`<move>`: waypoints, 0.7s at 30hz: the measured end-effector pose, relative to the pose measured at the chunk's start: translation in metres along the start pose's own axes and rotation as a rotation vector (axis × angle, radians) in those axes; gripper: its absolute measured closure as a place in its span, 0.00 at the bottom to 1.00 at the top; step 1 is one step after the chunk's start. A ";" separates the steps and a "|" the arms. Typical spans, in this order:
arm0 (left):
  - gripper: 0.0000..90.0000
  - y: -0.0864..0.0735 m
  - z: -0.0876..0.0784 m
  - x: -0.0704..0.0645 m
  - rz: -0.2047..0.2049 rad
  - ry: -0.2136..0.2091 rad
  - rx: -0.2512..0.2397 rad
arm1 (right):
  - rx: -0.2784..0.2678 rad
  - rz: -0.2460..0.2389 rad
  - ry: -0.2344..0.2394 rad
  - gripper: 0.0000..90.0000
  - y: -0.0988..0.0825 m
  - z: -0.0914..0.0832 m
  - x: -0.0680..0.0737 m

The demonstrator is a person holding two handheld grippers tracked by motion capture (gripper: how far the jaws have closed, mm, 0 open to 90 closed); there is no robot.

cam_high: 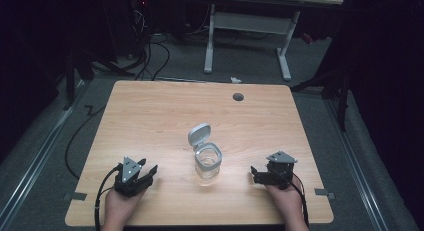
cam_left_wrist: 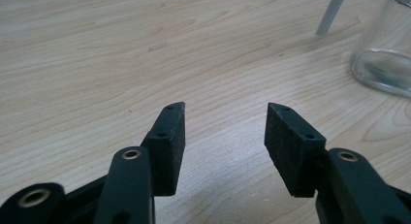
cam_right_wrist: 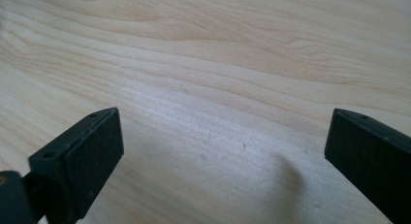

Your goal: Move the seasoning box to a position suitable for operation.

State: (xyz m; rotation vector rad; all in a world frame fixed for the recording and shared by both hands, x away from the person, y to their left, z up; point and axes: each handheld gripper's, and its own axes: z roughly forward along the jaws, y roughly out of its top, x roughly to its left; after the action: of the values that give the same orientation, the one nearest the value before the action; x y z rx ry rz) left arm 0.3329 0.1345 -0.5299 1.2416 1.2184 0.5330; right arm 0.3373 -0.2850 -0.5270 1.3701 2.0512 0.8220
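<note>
A glass jar, lid flipped up, stands at lower centre between my left gripper and right gripper; both sets of jaws gape empty, roughly equidistant.

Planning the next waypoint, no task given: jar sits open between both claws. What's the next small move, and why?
Probably ease the left claw toward the glass jar to steady it. Both claws are open and empty, the right claw faces bare table, and the jar's hinged lid stands open, so either hand could work on it.
</note>
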 end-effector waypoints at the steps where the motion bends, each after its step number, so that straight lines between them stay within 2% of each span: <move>1: 0.56 0.000 0.000 -0.001 -0.005 -0.001 0.000 | 0.000 0.000 0.000 0.01 0.000 0.000 0.000; 5: 0.56 0.000 -0.002 -0.005 -0.020 -0.022 0.010 | -0.005 0.006 0.081 0.01 0.000 -0.006 0.008; 9: 0.56 -0.002 -0.005 -0.007 -0.016 -0.041 0.035 | -0.030 0.015 0.132 0.03 0.002 -0.009 0.016; 11: 0.56 -0.002 -0.004 -0.008 -0.019 -0.050 0.036 | -0.044 0.012 0.127 0.12 0.003 -0.011 0.020; 16: 0.56 -0.005 0.000 -0.009 -0.021 -0.056 0.054 | -0.099 0.004 0.139 0.44 0.003 -0.015 0.031; 19: 0.56 -0.005 0.000 -0.009 -0.029 -0.058 0.050 | -0.120 -0.008 0.175 0.58 0.005 -0.016 0.038; 20: 0.56 -0.004 -0.001 -0.010 -0.034 -0.059 0.045 | -0.128 -0.002 0.212 0.66 0.007 -0.016 0.042; 21: 0.56 -0.004 -0.001 -0.010 -0.034 -0.059 0.045 | -0.128 -0.002 0.212 0.66 0.007 -0.016 0.042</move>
State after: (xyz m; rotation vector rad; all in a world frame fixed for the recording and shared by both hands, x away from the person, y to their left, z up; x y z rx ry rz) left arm 0.3281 0.1254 -0.5292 1.2635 1.2054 0.4430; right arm 0.3158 -0.2468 -0.5155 1.2566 2.1147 1.1185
